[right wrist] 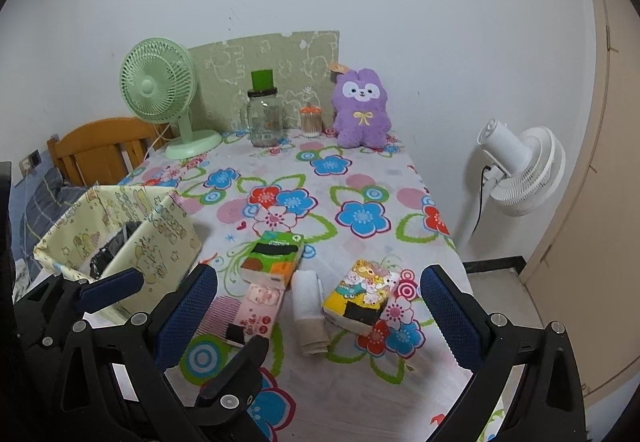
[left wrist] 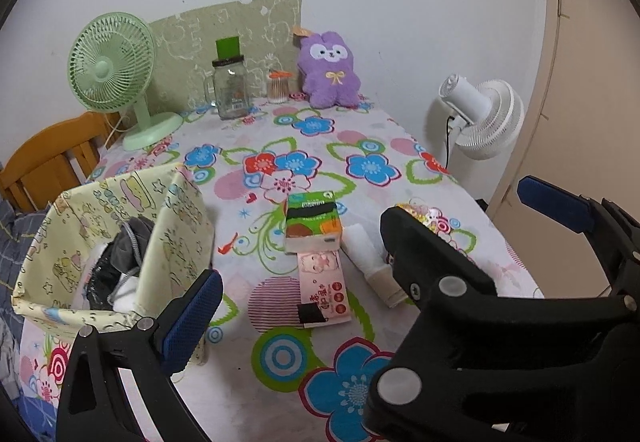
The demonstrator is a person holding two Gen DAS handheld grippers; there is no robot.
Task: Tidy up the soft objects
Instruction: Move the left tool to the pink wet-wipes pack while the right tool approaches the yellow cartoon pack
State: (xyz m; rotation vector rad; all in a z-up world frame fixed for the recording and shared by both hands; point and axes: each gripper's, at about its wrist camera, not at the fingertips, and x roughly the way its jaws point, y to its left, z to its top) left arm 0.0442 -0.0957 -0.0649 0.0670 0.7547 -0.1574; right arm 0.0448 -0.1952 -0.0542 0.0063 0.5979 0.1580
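A yellow patterned fabric bin (left wrist: 180, 226) (right wrist: 160, 238) stands at the table's left and holds dark and white soft items (left wrist: 120, 262). On the flowered cloth lie a green tissue pack (left wrist: 313, 222) (right wrist: 274, 256), a pink tissue pack (left wrist: 324, 284) (right wrist: 256, 310), a rolled white-and-beige cloth (left wrist: 370, 262) (right wrist: 308, 314) and a yellow cartoon tissue pack (right wrist: 362, 296). A purple plush bunny (left wrist: 330, 70) (right wrist: 362, 108) sits at the back. My left gripper (left wrist: 360, 282) is open and empty above the packs. My right gripper (right wrist: 320, 314) is open and empty, its jaws either side of the rolled cloth and the yellow pack.
At the back stand a green desk fan (left wrist: 114, 74) (right wrist: 160, 90), a glass jar (left wrist: 230, 86) (right wrist: 264, 118) and a small swab jar (left wrist: 279, 86). A wooden chair (left wrist: 52, 158) is at the left. A white floor fan (left wrist: 484, 114) (right wrist: 520, 170) stands off the table's right edge.
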